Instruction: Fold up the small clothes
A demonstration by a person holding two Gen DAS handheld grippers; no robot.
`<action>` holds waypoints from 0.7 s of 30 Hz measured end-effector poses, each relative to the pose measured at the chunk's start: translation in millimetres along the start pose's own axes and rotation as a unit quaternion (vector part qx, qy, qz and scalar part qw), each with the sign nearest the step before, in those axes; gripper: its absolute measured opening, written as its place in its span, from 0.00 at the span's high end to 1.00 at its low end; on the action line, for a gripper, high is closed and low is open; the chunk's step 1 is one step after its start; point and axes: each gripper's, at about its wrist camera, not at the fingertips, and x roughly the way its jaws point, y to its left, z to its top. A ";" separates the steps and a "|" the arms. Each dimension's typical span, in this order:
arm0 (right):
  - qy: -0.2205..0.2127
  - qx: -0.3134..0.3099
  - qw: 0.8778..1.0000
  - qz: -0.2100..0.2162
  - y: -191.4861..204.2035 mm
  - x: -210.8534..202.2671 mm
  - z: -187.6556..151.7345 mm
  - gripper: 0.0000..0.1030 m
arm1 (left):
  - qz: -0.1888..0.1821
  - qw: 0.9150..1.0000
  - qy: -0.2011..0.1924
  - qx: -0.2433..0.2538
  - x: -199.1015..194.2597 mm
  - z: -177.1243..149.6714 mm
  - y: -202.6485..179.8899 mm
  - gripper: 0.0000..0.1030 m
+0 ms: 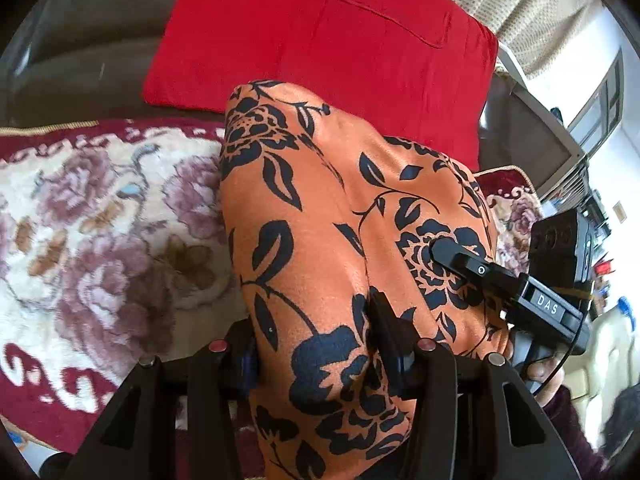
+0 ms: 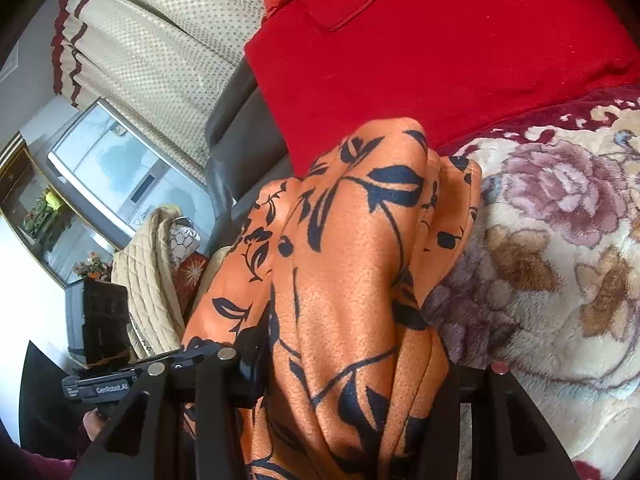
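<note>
An orange garment with a black flower print [image 1: 320, 216] hangs bunched up over a plush floral blanket [image 1: 100, 232]. My left gripper [image 1: 316, 344] is shut on a thick fold of it, and cloth fills the gap between the black fingers. In the left wrist view my right gripper [image 1: 452, 258] comes in from the right, one finger lying on top of the cloth. In its own view my right gripper [image 2: 352, 368] is shut on gathered folds of the orange garment [image 2: 344, 248], which drape over and hide its right finger. The body of the left gripper [image 2: 100, 390] shows at the lower left.
A red cushion [image 1: 320, 40] leans on the dark leather sofa back [image 1: 80, 52] just behind the garment. The floral blanket [image 2: 560, 260] covers the seat. A dotted cream curtain [image 2: 160, 52], a screen [image 2: 112, 168] and a quilted beige throw [image 2: 148, 280] lie off to the side.
</note>
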 end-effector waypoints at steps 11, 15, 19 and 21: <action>0.018 -0.012 1.000 -0.010 10.6 13.2 -7.9 0.52 | 0.053 0.998 -0.010 0.030 -7.0 -11.6 -6.5 0.50; 0.031 -0.013 0.999 -0.021 10.2 21.9 -10.5 0.52 | 0.065 0.997 -0.008 0.035 -3.2 -15.0 -6.0 0.50; 0.057 -0.012 0.997 -0.042 4.0 33.8 -14.9 0.52 | 0.076 0.997 0.004 0.032 6.9 -22.0 -2.7 0.50; 0.072 -0.011 0.996 -0.051 1.3 39.5 -17.5 0.52 | 0.080 0.996 0.015 0.026 14.1 -27.5 -1.0 0.50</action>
